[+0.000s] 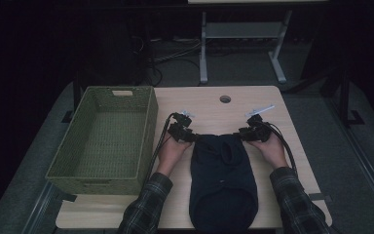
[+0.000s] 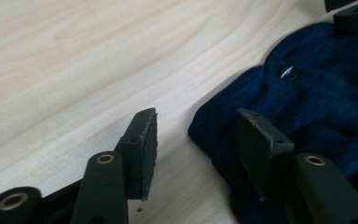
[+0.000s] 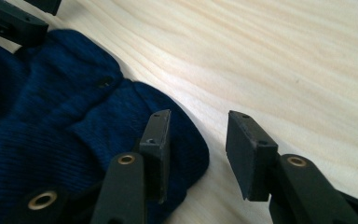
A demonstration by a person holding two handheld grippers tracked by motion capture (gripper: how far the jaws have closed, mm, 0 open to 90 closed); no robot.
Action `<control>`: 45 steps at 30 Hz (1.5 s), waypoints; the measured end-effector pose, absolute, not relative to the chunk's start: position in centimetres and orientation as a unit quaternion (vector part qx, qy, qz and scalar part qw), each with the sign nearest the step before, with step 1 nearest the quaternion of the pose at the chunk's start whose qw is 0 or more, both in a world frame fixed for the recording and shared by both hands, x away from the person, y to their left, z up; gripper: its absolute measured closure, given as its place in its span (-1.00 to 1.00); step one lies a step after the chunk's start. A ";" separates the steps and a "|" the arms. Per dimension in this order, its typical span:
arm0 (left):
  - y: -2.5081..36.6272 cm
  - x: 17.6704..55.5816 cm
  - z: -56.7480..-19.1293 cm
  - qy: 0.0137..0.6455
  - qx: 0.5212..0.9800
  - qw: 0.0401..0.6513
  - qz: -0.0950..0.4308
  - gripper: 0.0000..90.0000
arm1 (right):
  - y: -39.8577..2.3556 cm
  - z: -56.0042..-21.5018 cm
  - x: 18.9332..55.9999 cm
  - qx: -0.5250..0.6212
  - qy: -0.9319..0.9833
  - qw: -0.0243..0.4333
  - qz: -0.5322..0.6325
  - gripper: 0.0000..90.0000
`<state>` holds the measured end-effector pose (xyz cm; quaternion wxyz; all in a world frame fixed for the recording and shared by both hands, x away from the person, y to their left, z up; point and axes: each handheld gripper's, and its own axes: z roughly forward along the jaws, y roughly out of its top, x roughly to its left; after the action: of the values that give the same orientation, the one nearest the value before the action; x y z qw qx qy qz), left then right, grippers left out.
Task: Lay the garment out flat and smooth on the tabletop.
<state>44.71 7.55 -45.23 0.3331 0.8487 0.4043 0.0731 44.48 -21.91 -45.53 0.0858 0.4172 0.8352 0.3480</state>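
dark blue knit garment point(image 1: 222, 178) lies flat on the wooden table point(image 1: 214, 105), just right of the green woven basket point(image 1: 104, 139). left gripper point(image 1: 184, 132) sits at the garment's far left corner, jaws apart, nothing pinched; one pad over fabric, the other over bare wood. right gripper point(image 1: 247, 132) at the garment's far right corner, same: released, fabric edge under one pad, no grip.

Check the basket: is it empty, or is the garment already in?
Empty. The green basket shows only its bare woven floor, and the dark blue garment lies on the table beside it.
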 end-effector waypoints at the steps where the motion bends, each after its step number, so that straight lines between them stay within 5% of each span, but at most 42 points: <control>1: 7.5 44.7 -45.4 0.404 0.851 0.328 0.071 0.04 | -21.9 -45.7 44.5 0.417 0.836 0.082 0.348 0.29; 8: 7.2 44.8 -45.9 0.394 0.858 0.322 0.070 0.09 | -22.0 -46.4 44.5 0.416 0.837 0.064 0.348 0.29; 21: 7.3 45.0 -46.1 0.374 0.861 0.343 0.032 0.82 | -21.3 -46.4 44.3 0.406 0.846 0.047 0.342 0.80; 45: 8.3 45.4 -41.9 0.398 0.837 0.356 0.123 0.86 | -19.7 -42.7 45.5 0.396 0.841 0.115 0.350 0.90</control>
<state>45.38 8.29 -41.90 0.3560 0.8365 0.3980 0.1227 45.54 -19.73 -42.73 0.1146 0.3957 0.8412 0.3503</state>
